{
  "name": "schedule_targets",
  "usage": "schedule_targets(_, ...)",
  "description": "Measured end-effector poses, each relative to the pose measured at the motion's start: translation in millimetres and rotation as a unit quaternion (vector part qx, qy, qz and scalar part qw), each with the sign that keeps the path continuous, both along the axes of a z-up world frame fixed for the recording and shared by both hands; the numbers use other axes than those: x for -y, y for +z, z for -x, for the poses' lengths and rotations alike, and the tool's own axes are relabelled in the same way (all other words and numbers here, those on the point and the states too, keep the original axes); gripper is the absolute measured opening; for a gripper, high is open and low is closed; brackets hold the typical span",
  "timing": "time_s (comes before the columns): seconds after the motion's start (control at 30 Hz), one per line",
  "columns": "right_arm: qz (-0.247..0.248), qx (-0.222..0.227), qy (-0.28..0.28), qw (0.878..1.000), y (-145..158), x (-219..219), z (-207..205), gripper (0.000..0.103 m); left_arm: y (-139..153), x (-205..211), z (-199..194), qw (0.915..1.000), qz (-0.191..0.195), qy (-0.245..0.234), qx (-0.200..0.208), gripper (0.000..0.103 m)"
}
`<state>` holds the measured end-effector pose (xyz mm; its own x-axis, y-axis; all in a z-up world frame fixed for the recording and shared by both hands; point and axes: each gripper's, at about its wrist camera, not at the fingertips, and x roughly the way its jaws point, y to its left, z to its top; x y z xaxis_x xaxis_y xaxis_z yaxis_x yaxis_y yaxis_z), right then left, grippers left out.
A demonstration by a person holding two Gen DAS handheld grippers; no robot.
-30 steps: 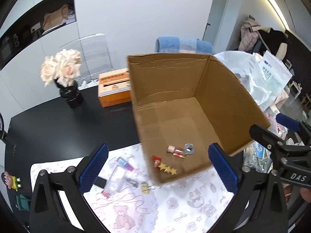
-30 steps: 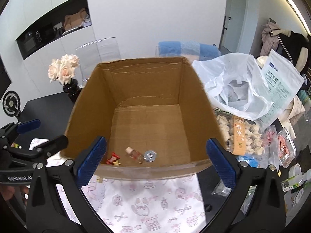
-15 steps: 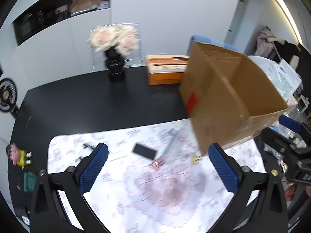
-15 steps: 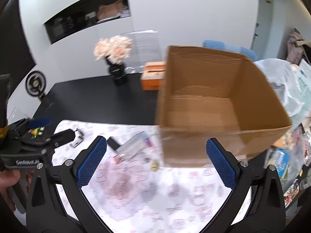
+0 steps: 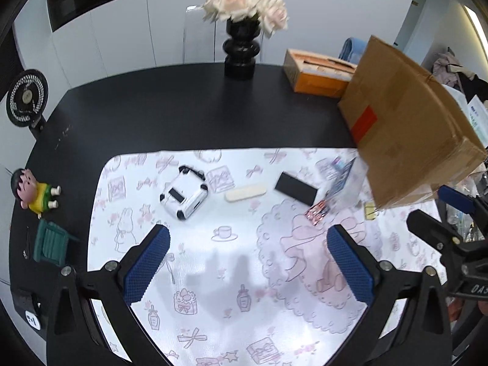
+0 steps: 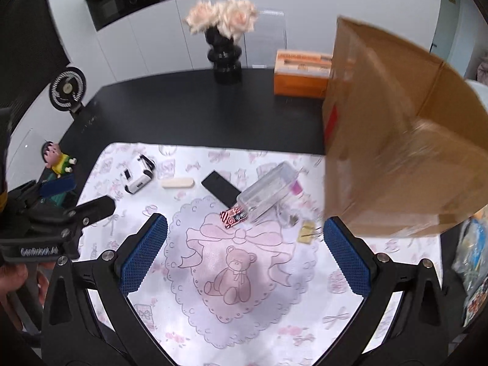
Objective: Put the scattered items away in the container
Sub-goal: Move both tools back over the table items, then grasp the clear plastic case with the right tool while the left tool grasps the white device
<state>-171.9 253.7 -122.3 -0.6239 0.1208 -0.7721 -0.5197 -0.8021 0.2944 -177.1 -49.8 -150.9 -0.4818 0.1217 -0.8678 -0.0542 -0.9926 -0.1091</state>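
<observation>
1. Currently, left wrist view: the left gripper (image 5: 248, 262) hangs over the white patterned mat (image 5: 213, 289), jaws spread wide, nothing between the blue pads (image 5: 146, 263).
2. On the mat ahead, left to right: a white and black gadget (image 5: 184, 195), a cream bar (image 5: 245, 192), a flat black slab (image 5: 295, 188), a clear plastic case (image 5: 341, 180) and a red striped wrapper (image 5: 317, 214) just beside the case.
3. A yellow clip (image 5: 370, 210) lies at the near corner of the cardboard box (image 5: 408, 125). The box stands at the right end of the mat; only its outer walls show, with a red label facing the camera.
4. On the black table (image 5: 183, 113) behind: a black vase of pale roses (image 5: 242, 45) and an orange carton (image 5: 317, 73). At left, a small figurine (image 5: 33, 190) and a green toy chair (image 5: 50, 242).
5. The right gripper (image 5: 451, 219) shows at the right edge, near the box; its jaws stand apart.
6. Right wrist view: the right gripper (image 6: 244, 254) is above the mat (image 6: 228, 320), jaws released and empty.
7. The case (image 6: 268, 190) lies tilted, touching the slab (image 6: 221, 187) and the wrapper (image 6: 233, 216). The clip (image 6: 308, 231) lies beside the box (image 6: 396, 140), which is blurred.
8. The bar (image 6: 177, 182) and gadget (image 6: 138, 174) lie further left, apart from each other.
9. The left gripper (image 6: 76, 195) enters at the left edge, held by a hand (image 6: 15, 277).
</observation>
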Motion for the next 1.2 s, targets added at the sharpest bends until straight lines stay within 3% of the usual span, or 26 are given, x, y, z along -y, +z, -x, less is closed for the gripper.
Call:
schedule_targets(0.27, 0.035, 0.050, -0.009, 0.998, -47.5, -4.5, 43.1, 0.103, -52.6, 27.6, 5.1, 0.9990, 0.006, 0.014, 0.041, 0.103)
schedule_targets(0.63, 0.076, 0.068, -0.033, 0.994, -78.1, -23.5, 75.2, 0.103, -84.6, 51.9, 41.7, 0.9976, 0.023, 0.005, 0.065, 0.103)
schedule_targets(1.0, 0.079, 0.091, -0.028, 0.992, -98.8, -32.7, 99.7, 0.103, -112.9, 64.7, 74.8, 0.9953, 0.044, -0.015, 0.085, 0.103)
schedule_targets(1.1, 0.069, 0.098, -0.016, 0.993, -101.8, -32.4, 104.4, 0.095, -119.5, 64.4, 82.5, 0.9945, 0.051, -0.024, 0.089, 0.103)
schedule_targets(1.2, 0.080, 0.094, -0.008, 0.992, -106.3, -32.9, 105.4, 0.076, -124.2, 65.2, 86.5, 0.9942, 0.042, -0.027, 0.095, 0.103)
